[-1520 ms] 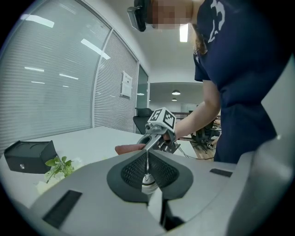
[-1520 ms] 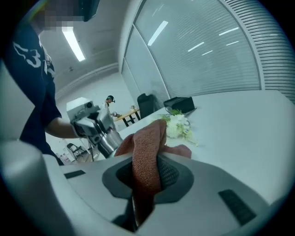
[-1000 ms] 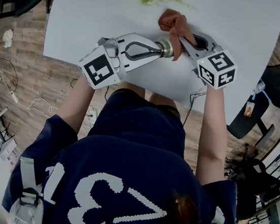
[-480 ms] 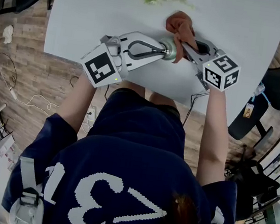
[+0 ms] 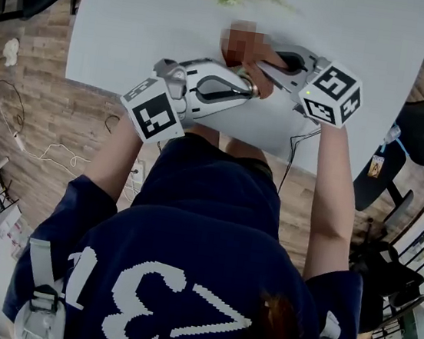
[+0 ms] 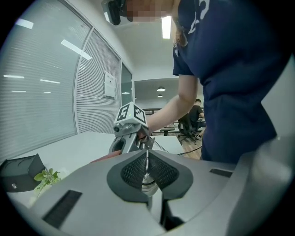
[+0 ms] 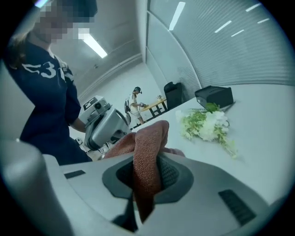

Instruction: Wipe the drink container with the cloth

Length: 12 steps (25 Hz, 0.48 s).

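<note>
Cloth (image 7: 148,152) in right claw (image 5: 270,66), beside drink container (image 6: 148,184), near table (image 5: 122,29) edge.

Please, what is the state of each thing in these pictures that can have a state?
left gripper: jaws shut on a thin metal part of the container.
right gripper: jaws shut on the cloth.
silver metal drink container: held by the left gripper.
reddish-brown woven cloth: bunched, pinched between the right jaws.
bunch of white flowers: lying on the white table.
</note>
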{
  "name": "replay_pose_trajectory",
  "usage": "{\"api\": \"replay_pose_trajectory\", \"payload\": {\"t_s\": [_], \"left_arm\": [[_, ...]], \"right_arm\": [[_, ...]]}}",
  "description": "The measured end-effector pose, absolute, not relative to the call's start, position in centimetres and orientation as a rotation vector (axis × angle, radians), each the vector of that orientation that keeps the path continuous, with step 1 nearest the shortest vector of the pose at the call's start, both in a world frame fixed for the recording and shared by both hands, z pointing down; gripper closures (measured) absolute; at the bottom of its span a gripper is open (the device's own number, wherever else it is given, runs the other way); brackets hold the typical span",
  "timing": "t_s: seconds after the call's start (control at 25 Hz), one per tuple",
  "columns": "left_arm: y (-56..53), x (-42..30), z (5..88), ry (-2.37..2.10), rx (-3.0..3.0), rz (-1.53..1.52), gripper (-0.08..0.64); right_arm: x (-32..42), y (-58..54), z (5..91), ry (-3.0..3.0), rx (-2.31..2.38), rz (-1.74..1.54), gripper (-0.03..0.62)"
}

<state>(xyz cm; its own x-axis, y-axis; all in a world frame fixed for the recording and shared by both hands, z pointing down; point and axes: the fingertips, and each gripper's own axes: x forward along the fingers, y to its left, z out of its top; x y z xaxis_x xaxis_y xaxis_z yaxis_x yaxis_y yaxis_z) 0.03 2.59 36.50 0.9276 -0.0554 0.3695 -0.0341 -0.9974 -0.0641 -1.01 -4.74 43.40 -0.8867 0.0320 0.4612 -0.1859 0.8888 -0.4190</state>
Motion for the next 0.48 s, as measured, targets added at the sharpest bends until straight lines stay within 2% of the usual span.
{"api": "replay_pose_trajectory", "payload": {"t_s": [0.24,0.48], "left_arm": [[3.6,-0.9,36.8,0.074,-3.032,-0.578,0.537],[4.3,-1.2,36.9,0.051,-3.021,-0.574,0.537]], "right_arm": [[2.2,-6.0,49.5,-2.395,0.197,0.592,0.529],[-0.4,-4.9,46.3,-2.460,0.039,0.639,0.529]]}}
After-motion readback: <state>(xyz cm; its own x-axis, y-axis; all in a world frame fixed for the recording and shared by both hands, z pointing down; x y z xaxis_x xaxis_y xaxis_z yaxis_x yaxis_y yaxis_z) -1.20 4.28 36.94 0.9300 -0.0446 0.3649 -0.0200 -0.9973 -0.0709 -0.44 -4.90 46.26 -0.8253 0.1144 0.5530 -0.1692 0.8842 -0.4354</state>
